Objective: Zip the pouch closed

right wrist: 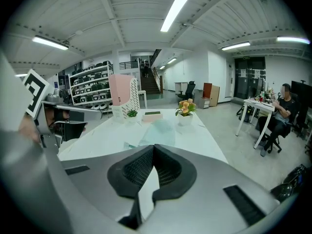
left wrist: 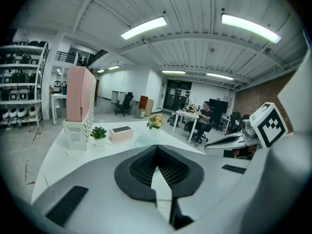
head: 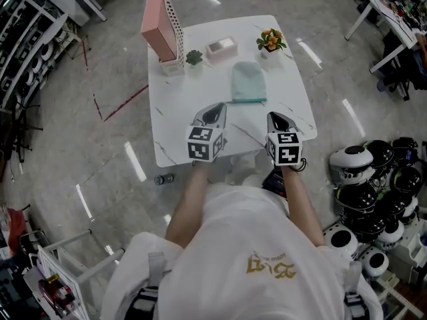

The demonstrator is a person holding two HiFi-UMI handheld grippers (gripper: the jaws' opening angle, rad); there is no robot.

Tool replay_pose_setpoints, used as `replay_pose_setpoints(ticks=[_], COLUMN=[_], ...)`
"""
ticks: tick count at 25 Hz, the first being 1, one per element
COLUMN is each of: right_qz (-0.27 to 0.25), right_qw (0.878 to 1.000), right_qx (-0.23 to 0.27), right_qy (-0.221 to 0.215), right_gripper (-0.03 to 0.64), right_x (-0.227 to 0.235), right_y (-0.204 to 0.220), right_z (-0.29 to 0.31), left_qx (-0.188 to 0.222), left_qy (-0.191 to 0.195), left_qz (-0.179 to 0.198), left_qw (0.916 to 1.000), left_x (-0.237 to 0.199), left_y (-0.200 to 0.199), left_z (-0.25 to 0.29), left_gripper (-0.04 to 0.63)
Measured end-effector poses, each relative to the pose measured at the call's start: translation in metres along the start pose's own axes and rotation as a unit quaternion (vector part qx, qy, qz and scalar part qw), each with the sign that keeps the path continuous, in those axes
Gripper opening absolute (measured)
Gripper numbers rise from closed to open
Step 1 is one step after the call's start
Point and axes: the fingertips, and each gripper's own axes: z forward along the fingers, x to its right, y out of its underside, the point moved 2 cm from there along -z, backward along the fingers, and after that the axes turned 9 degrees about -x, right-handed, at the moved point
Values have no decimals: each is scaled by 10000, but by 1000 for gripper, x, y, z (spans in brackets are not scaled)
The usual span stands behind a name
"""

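Observation:
A pale green pouch (head: 247,82) lies flat in the middle of the white table (head: 173,112), its darker zipper edge toward me. In the right gripper view the pouch (right wrist: 158,130) sits ahead of the jaws; in the left gripper view a sliver of the pouch (left wrist: 146,140) shows beyond the jaw tips. My left gripper (head: 217,111) hovers over the table's near part, left of the pouch's near edge, shut and empty. At the near right, my right gripper (head: 275,119) is shut with nothing in it. Neither touches the pouch.
At the table's back stand a pink file holder (head: 162,29), a small green plant (head: 194,57), a pink box (head: 221,47) and a pot of orange flowers (head: 271,43). White and black helmets (head: 363,179) pile on the floor at right. A seated person (right wrist: 280,113) is at a far desk.

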Motion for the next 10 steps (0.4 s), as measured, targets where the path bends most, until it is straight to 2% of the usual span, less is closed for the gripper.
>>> replay_pose_setpoints(ticks=[10], right_qz=[74], right_qw=[10000], right_qx=[-33], right_qy=[24], right_gripper=[12], right_x=[5], right_y=[4], right_z=[1], left_qx=[-57], left_qy=[19], left_qz=[94], left_qw=[9999], left_x=[3], left_y=[1], left_z=[4], left_gripper=[15])
